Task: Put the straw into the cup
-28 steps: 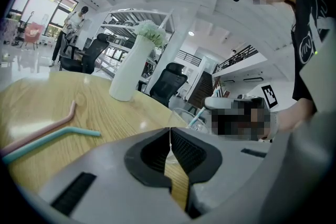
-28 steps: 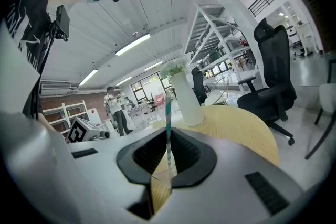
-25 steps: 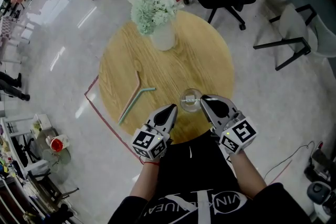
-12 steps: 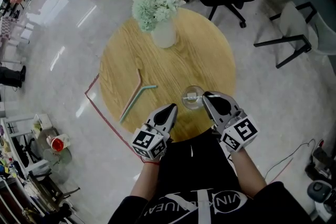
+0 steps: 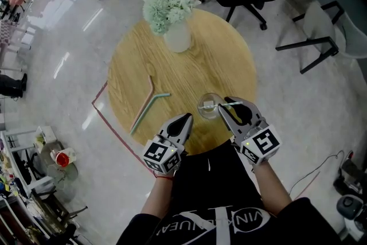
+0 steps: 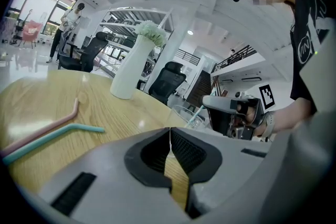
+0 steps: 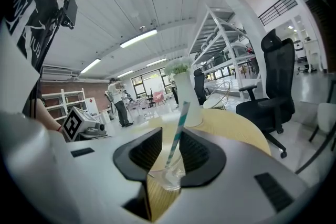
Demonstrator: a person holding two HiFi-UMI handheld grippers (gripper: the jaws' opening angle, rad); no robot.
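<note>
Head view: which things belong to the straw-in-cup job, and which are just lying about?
Job: striped straw, clear cup.
Lying about: pink straw, teal straw, vase of flowers.

Left gripper (image 5: 186, 118), jaws together; right gripper (image 5: 229, 106) alongside, jaws just opened apart, straw (image 7: 177, 134) loose between them

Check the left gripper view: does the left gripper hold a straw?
No: the left gripper is shut on nothing, while the pink straw and teal straw lie on the table.
</note>
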